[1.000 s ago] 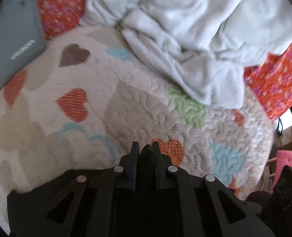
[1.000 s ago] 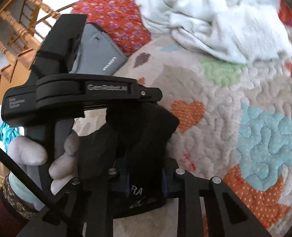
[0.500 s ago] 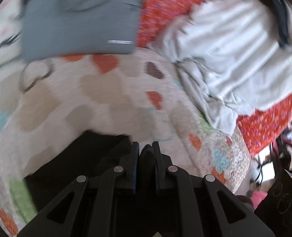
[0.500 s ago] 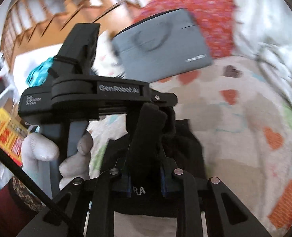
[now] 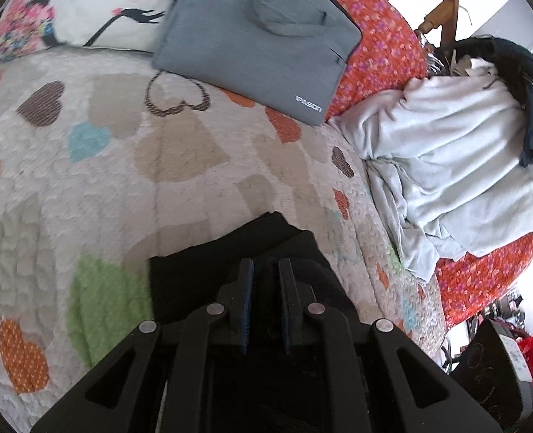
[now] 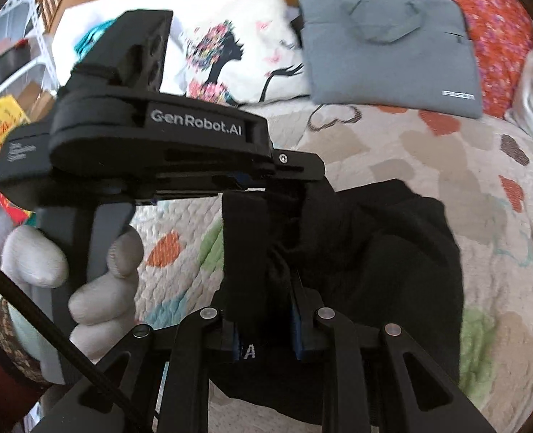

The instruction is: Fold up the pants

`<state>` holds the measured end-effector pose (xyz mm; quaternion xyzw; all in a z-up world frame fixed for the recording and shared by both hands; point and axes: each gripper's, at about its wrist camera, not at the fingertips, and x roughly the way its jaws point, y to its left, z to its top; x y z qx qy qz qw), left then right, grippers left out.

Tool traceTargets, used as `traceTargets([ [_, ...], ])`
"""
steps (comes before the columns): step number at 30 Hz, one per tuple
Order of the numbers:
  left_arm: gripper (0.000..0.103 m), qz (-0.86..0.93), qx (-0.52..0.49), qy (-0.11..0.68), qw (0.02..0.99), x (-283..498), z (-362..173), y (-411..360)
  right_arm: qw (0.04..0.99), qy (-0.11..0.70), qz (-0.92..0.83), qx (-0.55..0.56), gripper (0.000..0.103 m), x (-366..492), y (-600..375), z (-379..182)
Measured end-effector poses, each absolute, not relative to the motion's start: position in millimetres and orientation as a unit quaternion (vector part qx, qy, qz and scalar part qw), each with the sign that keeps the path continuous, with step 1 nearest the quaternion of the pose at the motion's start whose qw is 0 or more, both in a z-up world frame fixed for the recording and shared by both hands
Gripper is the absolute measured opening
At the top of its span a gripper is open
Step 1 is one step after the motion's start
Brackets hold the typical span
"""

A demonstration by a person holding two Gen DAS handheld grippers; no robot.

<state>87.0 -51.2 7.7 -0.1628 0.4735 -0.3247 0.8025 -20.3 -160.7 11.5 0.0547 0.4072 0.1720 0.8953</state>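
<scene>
A gloved hand [image 6: 68, 274] is gripping the left gripper [image 6: 288, 184], marked "GenRobot.AI". Both it and the right gripper [image 6: 266, 310] are pinching the black pants [image 6: 392, 252].

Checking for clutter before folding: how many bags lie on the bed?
1. The grey bag lies at the quilt's far edge, beside the pillow. Others may be hidden.

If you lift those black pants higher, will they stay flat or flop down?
Probably flop: the black pants already droop and bunch between the right gripper and the left gripper. They look soft and light, and likely won't slip, since both sets of fingers pinch the cloth.
</scene>
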Motion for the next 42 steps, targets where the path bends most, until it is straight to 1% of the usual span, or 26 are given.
traceTargets([
  [5,0.013,-0.309,-0.175,0.469,0.808,84,3,-33,0.892,0.417,0.173,0.022,0.023,-17,-143,3],
  [7,0.013,-0.298,-0.176,0.468,0.813,84,1,-26,0.89,0.42,0.176,0.012,0.025,-15,-138,1],
  [10,0.013,-0.275,-0.188,0.468,0.819,85,-5,-15,0.887,0.422,0.187,0.007,0.035,-15,-131,-2],
  [12,0.013,-0.261,-0.201,0.467,0.821,86,-8,-5,0.884,0.422,0.199,0.012,0.048,-17,-127,-3],
  [14,0.013,-0.241,-0.204,0.466,0.827,87,-10,1,0.881,0.425,0.209,0.019,0.055,-19,-122,-5],
  [17,0.013,-0.21,-0.217,0.467,0.831,90,-14,18,0.878,0.428,0.214,0.013,0.057,-21,-115,-7],
  [18,0.013,-0.199,-0.226,0.468,0.831,91,-14,26,0.877,0.429,0.217,0.015,0.061,-22,-115,-7],
  [19,0.013,-0.193,-0.234,0.468,0.83,92,-14,32,0.875,0.43,0.222,0.02,0.062,-23,-115,-6],
  [22,0.013,-0.178,-0.246,0.462,0.833,90,-8,48,0.871,0.432,0.231,0.038,0.062,-27,-121,-3],
  [25,0.015,-0.182,-0.232,0.452,0.842,83,3,45,0.867,0.434,0.236,0.061,0.062,-32,-131,3],
  [27,0.02,-0.191,-0.211,0.451,0.846,78,9,34,0.866,0.434,0.237,0.071,0.062,-36,-138,8],
  [29,0.023,-0.197,-0.186,0.45,0.851,72,12,21,0.867,0.432,0.236,0.077,0.062,-41,-146,14],
  [31,0.029,-0.205,-0.168,0.452,0.852,65,12,10,0.869,0.428,0.233,0.087,0.062,-47,-158,19],
  [32,0.034,-0.208,-0.164,0.453,0.851,61,11,5,0.871,0.425,0.23,0.092,0.062,-51,-166,23],
  [37,0.036,-0.224,-0.133,0.451,0.854,47,5,-20,0.884,0.418,0.179,0.109,0.062,-60,-215,30],
  [40,0.037,-0.186,-0.101,0.469,0.857,52,-7,-32,0.886,0.418,0.14,0.142,0.063,-64,-249,26],
  [41,0.039,-0.172,-0.103,0.479,0.855,56,-12,-31,0.885,0.418,0.133,0.157,0.063,-66,-258,25],
  [42,0.05,-0.147,-0.105,0.496,0.849,62,-20,-29,0.883,0.417,0.127,0.171,0.063,-67,-266,23],
])
